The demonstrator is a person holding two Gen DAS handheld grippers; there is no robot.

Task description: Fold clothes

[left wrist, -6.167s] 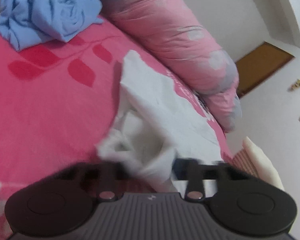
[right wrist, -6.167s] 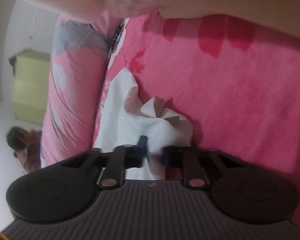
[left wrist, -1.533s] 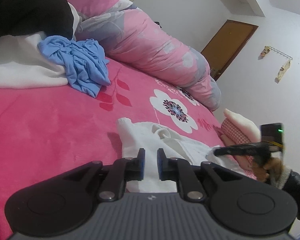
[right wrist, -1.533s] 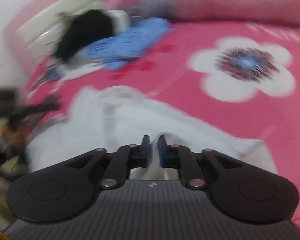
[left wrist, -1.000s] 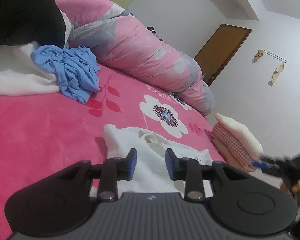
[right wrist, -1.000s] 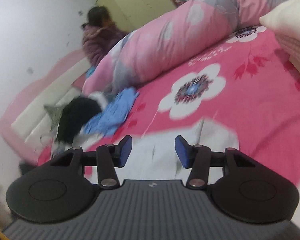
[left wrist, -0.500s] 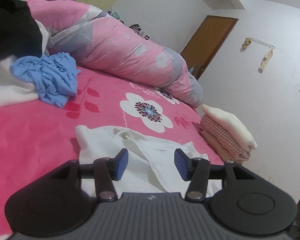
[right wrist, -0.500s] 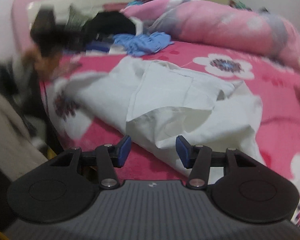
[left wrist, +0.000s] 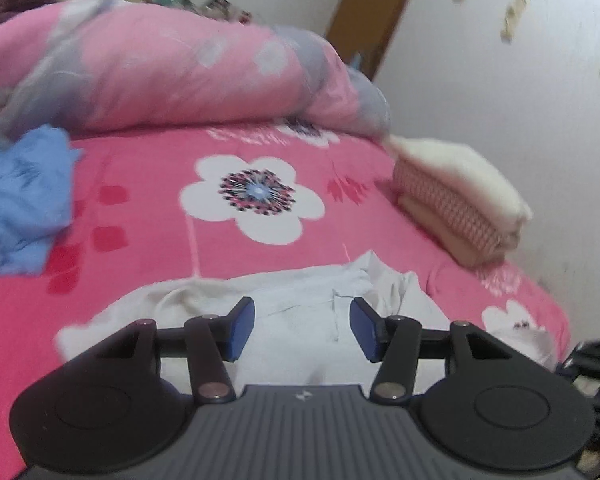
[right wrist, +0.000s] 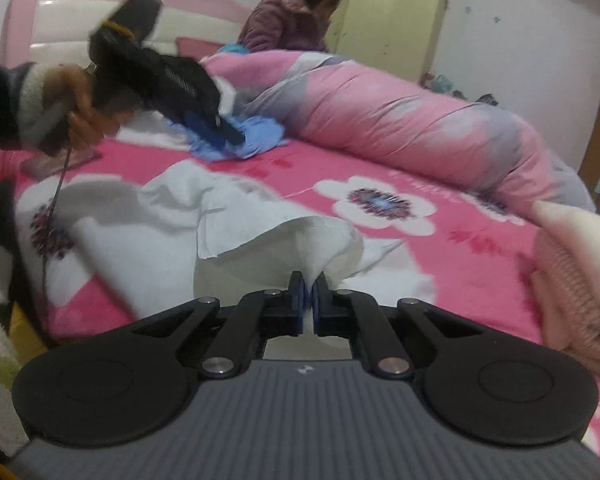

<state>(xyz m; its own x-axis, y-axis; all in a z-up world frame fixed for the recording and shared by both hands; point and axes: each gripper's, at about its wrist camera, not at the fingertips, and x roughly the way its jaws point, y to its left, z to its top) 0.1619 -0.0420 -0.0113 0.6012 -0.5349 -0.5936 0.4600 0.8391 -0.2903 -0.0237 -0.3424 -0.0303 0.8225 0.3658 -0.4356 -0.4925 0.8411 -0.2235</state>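
Half a second ago the right hand-held gripper [right wrist: 307,294] stood spread over the white shirt [right wrist: 172,216]; now its blue pads are pressed together on a pinch of the shirt's near edge, and the cloth rises in a small peak from the pads. The left hand-held gripper [left wrist: 302,330] has stayed spread, holding nothing, poised just over the shirt [left wrist: 300,312] near what looks like its collar and placket.

The shirt lies rumpled and partly doubled over on the pink bed [left wrist: 148,236], near its front edge. As I judge it, the step in hand is lifting or drawing one edge across. To do it well, the left pads should close on a matching edge so the cloth moves evenly, not from one point. Keep the pull low and slow so the layer beneath does not drag into new creases.

Farther on, a folded stack [left wrist: 456,200] sits at the bed's right edge. A blue garment [left wrist: 20,200] lies crumpled at the left, and a rolled quilt [left wrist: 172,76] runs behind.
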